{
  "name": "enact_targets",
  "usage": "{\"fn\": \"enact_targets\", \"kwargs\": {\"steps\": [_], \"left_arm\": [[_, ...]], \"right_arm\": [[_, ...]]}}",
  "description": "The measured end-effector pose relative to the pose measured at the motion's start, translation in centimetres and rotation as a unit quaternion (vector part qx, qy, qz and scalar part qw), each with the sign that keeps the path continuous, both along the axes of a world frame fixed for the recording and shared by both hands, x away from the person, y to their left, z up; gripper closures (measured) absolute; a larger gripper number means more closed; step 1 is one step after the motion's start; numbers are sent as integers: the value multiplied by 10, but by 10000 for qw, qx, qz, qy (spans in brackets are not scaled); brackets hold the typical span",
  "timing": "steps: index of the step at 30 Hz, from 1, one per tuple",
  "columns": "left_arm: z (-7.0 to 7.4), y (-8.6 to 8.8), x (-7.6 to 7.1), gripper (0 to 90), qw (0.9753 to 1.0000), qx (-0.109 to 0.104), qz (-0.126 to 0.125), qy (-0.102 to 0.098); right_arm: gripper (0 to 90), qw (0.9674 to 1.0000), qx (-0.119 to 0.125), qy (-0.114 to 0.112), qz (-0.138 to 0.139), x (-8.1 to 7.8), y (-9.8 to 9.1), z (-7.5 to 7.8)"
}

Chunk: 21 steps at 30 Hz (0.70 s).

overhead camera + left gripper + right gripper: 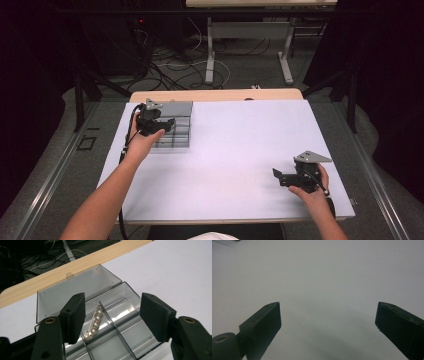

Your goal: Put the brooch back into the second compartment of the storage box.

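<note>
Nearest, at the near right of the white table [235, 150], the right gripper [278, 177] rests in the person's right hand [311, 192]; in the right gripper view its jaws stand wide apart with nothing but bare white surface between them. Across at the far left of the table, the left gripper [167, 124] is held in the left hand [145, 142] over a clear plastic organiser box [125, 315]. In the left gripper view its jaws are apart and nothing is pressed between the pads; the box's compartments lie below the gap.

Inside the box, a gold brooch pin [95, 322] set with a row of small pearls lies in one narrow compartment, just beside the left-hand jaw in that view. Its long axis runs diagonally, parallel to the divider wall beside it, from the lower left of that view up toward the upper right, so one end points toward the hinged side of the box. Whether it touches the divider cannot be told.

Beyond it, the box's clear lid [75, 290] lies folded open, flat toward the table's wooden far edge [62, 268].
</note>
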<state>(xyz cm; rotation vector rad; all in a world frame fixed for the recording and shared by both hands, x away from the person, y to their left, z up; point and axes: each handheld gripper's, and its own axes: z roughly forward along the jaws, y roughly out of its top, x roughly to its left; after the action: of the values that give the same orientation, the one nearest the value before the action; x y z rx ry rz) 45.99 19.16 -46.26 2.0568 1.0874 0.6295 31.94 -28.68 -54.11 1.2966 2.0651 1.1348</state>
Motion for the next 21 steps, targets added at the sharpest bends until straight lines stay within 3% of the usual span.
{"fn": "enact_targets", "kwargs": {"steps": [5,11,20,21], "left_arm": [[4,-3,-8,266,9998,-121,-96,92],[4,-4,-21,221,9988,-380,-266,124],[0,0,-40,151,9950,-881,-365,285],[-2,0,-43,142,9938,-1011,-353,299]], "right_arm": [[62,10000,1,0,-2,0,0,0],[62,10000,-15,-15,-1,0,0,1],[62,10000,13,-35,-47,0,1,0],[62,10000,15,-28,-43,0,1,0]]}}
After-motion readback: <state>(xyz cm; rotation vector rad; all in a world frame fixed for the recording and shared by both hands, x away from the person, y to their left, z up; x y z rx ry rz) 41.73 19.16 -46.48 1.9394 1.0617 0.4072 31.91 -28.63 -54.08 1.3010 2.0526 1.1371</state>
